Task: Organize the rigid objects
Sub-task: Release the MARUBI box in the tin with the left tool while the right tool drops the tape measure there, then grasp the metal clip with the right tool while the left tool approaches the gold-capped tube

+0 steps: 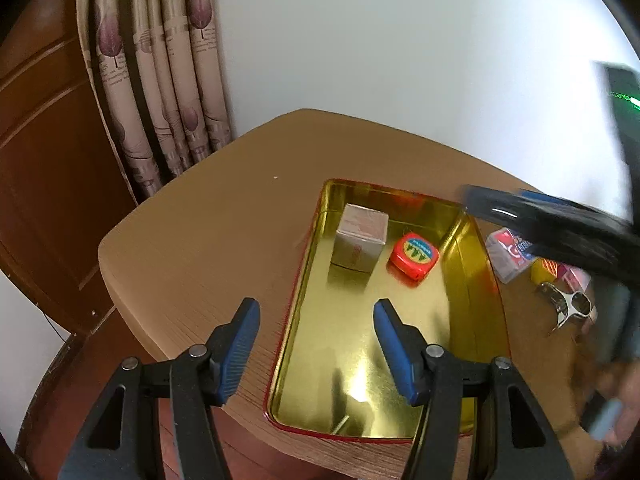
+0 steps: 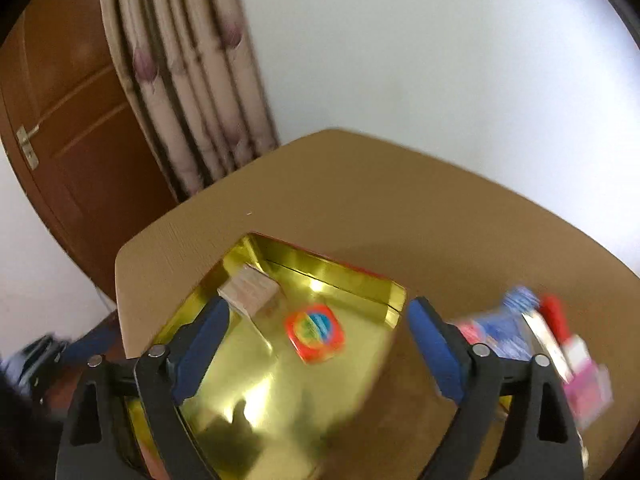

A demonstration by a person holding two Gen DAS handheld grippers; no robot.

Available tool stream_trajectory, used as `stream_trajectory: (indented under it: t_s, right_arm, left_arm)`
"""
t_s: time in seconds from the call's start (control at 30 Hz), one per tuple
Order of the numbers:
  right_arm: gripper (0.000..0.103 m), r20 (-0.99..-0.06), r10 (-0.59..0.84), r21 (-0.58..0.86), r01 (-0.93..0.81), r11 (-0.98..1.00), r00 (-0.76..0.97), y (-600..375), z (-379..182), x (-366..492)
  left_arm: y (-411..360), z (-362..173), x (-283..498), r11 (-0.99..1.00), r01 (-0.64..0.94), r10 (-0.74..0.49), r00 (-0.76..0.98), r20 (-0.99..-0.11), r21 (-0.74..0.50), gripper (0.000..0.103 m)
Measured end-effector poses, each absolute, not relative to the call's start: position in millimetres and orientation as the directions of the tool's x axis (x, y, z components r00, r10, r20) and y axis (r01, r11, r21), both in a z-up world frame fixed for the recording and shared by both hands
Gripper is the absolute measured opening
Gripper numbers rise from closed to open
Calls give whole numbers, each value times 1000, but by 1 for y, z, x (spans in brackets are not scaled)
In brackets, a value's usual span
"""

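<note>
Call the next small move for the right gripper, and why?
Probably swing the open, empty right gripper right, toward the blurred blue-and-red packs on the tan table. The gold tin tray holds only the beige box and red tape measure.

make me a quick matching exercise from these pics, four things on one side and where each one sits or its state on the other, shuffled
Things:
1. grey box
2. red tape measure
3. metal clip
4. left gripper

Places or states:
A. on the table, right of the tin
B. open, holding nothing
C. inside the gold tin, near its far left corner
D. inside the gold tin, right of the grey box

Pairs: 1-C, 2-D, 3-A, 4-B
</note>
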State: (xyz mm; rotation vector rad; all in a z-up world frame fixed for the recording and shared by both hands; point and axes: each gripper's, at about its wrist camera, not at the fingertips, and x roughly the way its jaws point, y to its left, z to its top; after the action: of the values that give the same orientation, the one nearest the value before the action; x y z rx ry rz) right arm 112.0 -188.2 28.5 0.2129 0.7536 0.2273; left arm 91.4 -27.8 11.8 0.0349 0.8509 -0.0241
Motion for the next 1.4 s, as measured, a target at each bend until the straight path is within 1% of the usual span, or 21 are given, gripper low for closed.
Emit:
stream_trajectory:
  t_s: [0.1,0.23,0.3,0.37,0.4,0.47,0.5,0.57,0.63,0.67,0.73,0.87,0.97,1.03,1.07,1.13,1.23,1.3,1.4]
  right_arm:
    - [97,-655,191,230,-48,972,731,-218,25,61]
    - [98,-728,40,180,135,974,684,-285,-6,-10]
    - [98,-752,28,200,188,961,658,-318,-18,-32]
    - [91,-763,73,234,169,957,643,-344,-25,-45]
    - [85,-760,99,239,135,962,642,-351,-24,-46]
    - [78,-766,160,241,46,970,623,-355,-22,-36]
    - [77,-774,170,217,4,976,610,-354,-21,-29]
    - [71,-795,188,169,-86,982,577,-347,-18,-12]
    - [61,-822,195,123,-167,978,535,-338,-19,5]
    - [57,-834,196,107,-196,975,516,-332,-22,13]
    - [44,-857,185,72,-243,967,480,-324,-28,25]
    - [36,-909,159,33,-313,949,385,-311,-48,49]
    - [35,-935,118,-7,-351,936,335,-303,-62,62]
    - [20,-945,141,21,-375,927,295,-299,-68,68]
    - [18,-948,146,29,-380,925,284,-297,-67,70]
    - [8,-955,120,5,-389,921,272,-288,-65,73]
    - [6,-964,115,18,-371,929,241,-280,-61,76]
    - [6,-961,148,57,-355,933,235,-280,-53,77]
    - [6,-940,177,82,-310,947,292,-284,-30,74]
  left_arm:
    - [-33,10,87,998,56,-15,657,-754,28,61]
    - [-46,9,82,994,103,-34,654,-755,45,61]
    - [-56,9,78,990,122,-30,654,-756,66,61]
    - [-66,11,72,986,148,-42,659,-751,75,61]
    - [-70,12,70,985,156,-44,663,-747,80,61]
    - [-78,13,64,981,164,-36,675,-737,102,61]
    - [-81,14,60,980,168,-35,679,-734,108,61]
    - [-86,14,56,980,168,-37,677,-735,106,61]
    - [-88,13,55,981,167,-43,669,-742,94,61]
    - [-88,11,55,983,165,-46,663,-748,85,61]
    - [-88,8,56,984,162,-47,651,-758,78,61]
    - [-88,2,59,982,165,-37,645,-764,92,61]
    - [-86,-1,61,983,166,-41,637,-770,85,61]
    - [-85,-4,64,983,166,-45,624,-780,76,61]
    - [-85,-7,65,983,169,-47,613,-789,73,61]
    - [-84,-10,67,984,166,-46,597,-801,67,61]
    - [-83,-12,67,985,165,-53,592,-804,57,61]
    - [-84,-11,66,984,167,-51,597,-801,61,61]
    - [-86,-12,65,982,172,-46,599,-799,73,61]
